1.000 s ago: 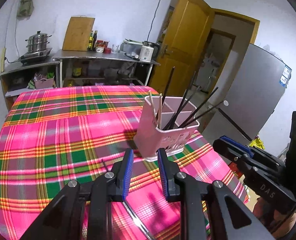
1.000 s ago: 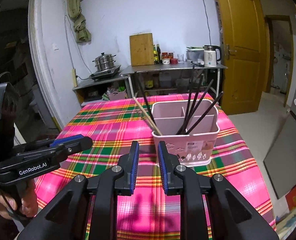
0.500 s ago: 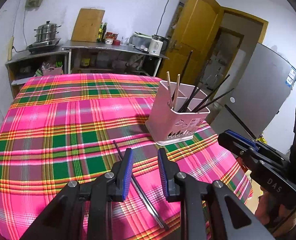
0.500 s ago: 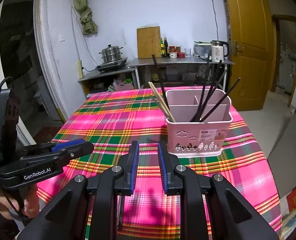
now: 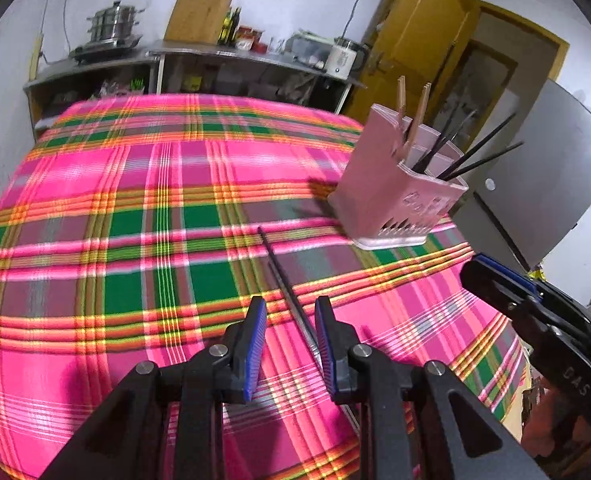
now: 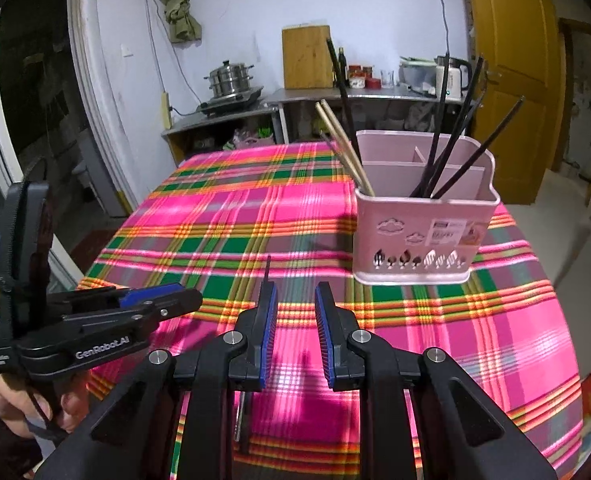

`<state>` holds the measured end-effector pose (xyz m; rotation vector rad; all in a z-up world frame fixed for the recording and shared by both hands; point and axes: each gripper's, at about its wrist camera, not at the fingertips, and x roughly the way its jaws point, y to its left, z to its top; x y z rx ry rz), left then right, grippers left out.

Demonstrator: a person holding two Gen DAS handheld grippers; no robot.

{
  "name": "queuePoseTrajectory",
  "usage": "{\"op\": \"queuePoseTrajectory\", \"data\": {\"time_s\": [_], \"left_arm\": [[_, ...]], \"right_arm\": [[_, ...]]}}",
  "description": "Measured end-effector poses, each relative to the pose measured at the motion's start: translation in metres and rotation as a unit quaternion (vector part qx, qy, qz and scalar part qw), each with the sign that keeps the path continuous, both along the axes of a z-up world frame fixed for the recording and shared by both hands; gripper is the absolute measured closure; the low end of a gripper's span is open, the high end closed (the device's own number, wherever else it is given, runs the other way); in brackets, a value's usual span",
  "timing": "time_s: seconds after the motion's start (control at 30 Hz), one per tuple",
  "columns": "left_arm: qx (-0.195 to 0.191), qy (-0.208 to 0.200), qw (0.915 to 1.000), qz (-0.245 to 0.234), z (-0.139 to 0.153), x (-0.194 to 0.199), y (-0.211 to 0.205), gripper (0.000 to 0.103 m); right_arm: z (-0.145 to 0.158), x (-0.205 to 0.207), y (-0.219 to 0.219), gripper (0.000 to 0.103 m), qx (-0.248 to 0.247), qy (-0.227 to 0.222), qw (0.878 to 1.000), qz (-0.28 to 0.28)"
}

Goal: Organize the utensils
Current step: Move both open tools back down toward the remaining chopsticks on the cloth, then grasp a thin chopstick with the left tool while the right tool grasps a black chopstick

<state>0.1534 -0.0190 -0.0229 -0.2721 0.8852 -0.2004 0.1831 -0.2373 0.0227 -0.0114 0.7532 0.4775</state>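
A single black chopstick [image 5: 279, 268] lies on the plaid tablecloth [image 5: 135, 220], running under the gap of my left gripper [image 5: 289, 312], close to its right finger. That gripper is open and grips nothing. The pink utensil holder [image 5: 399, 196] stands beyond it to the right, with wooden chopsticks in one compartment and several black ones in another. In the right wrist view the holder [image 6: 423, 236] is ahead and right of my open, empty right gripper [image 6: 295, 304]. There the chopstick's tip [image 6: 267, 268] shows above its left finger. The left gripper [image 6: 159, 300] hangs at the left.
A steel counter [image 6: 335, 96] behind the table carries a steamer pot, a cutting board, bottles and a kettle. A yellow door [image 6: 511, 80] stands at the right. A grey panel [image 5: 543, 184] leans beside the table's right edge. A hand [image 6: 11, 404] holds the left gripper.
Both grippers have sunk toward the table and tilted further down. The lying chopstick has come into the gap of the left gripper's fingers. Jaw gaps are unchanged.
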Motion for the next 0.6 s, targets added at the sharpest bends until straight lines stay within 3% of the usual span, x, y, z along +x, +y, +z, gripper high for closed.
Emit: {"op": "queuePoseTrajectory", "data": {"time_s": [0.37,0.47,0.6], "left_arm": [[0.003,0.046,0.9989,0.012,-0.042,0.037,-0.012,0.078],[0.016,0.060,0.9980,0.016,-0.052,0.043,-0.020,0.078],[0.059,0.045,0.9971,0.019,-0.053,0.042,-0.032,0.078]], "right_arm": [[-0.018,0.011,-0.003,0.083,0.001,0.022,1.000,-0.003],[-0.019,0.013,-0.006,0.083,0.002,0.025,1.000,-0.006],[-0.020,0.015,-0.010,0.083,0.005,0.028,1.000,-0.009]]}}
